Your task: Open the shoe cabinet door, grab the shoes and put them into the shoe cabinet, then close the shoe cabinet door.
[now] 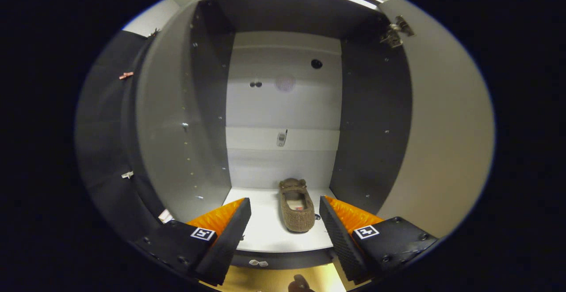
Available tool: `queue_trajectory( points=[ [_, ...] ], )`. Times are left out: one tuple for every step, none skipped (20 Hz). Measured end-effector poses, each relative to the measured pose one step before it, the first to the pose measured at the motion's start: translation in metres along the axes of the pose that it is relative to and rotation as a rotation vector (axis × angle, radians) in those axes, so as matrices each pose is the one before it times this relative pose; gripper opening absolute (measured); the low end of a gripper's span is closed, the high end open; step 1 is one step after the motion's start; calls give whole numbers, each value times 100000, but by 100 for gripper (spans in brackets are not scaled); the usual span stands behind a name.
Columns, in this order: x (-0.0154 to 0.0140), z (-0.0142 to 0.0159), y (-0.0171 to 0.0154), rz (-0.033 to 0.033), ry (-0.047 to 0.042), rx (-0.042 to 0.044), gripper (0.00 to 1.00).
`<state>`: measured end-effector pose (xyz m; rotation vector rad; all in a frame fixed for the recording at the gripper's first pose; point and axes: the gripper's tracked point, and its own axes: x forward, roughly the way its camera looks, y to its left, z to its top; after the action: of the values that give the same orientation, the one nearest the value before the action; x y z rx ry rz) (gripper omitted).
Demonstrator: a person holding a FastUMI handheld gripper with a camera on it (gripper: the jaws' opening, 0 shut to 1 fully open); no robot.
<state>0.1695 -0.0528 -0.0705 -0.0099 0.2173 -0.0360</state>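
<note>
Brown shoe (296, 209) is seen lying on the white floor of the open shoe cabinet (283, 106), near its back wall. Gripper (285, 214) is held spread apart, empty, just before the shoe.

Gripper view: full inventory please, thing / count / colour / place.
shoe cabinet: 1, dark grey side walls, white back and floor; open, straight ahead of the fingers.
cabinet door: 1, pale grey inner face; swung open at the cabinet's right side, metal hinge at its top.
shoe: 1, brown, slipper-like; lying on the cabinet floor beyond the fingertips, lined up with the gap between them, toe pointing to the back wall.
holes: a few, dark; upper back wall.
small object: 1, grey; mid back wall, too small to identify.
wooden floor: yellowish; below the cabinet's front edge.
gripper: 1, black fingers with orange sides; open, holding nothing.
</note>
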Motion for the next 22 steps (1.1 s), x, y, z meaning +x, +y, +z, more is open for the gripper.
queue_trajectory(
  points=[
    [-1386, 228, -174, 570, -1122, 730, 98],
    [-1353, 52, -93, 384, -458, 847, 98],
    [-1297, -53, -146, 434, 88, 736, 98],
    [-1346, 222, -87, 938, -946, 888, 98],
    [-1369, 273, -42, 894, -1104, 829, 98],
    [-1409, 446, -265, 86, -1595, 834, 98],
    [-1394, 270, -439, -607, -1080, 736, 98],
    [-1422, 109, -412, -828, -405, 846, 98],
    [-1515, -20, -397, -480, 300, 1232, 98],
    [-1423, -81, -431, -604, 697, 1195, 98],
    [-1579, 17, -660, -991, 603, 927, 98],
    [-1586, -42, -694, -946, 582, 593, 98],
    [-1695, -36, -908, -1293, 106, 330, 98],
    [-1525, -37, -903, -1721, -272, 204, 98],
    [-1432, -125, -986, -2168, -236, -47, 98],
    [-1459, -173, -1104, -2107, -1, 247, 98],
    [-1356, -86, -984, -2187, 5, 615, 98],
    [-1360, -25, -1120, -2347, -285, 701, 98],
    [-1154, 378, -1162, -2588, -1287, 965, 97],
    [-1141, 477, -1164, -2955, -1407, 821, 97],
    [-934, 264, -1457, -3178, -1057, 429, 97],
    [-794, 119, -1448, -2951, -404, 441, 97]
  ],
)
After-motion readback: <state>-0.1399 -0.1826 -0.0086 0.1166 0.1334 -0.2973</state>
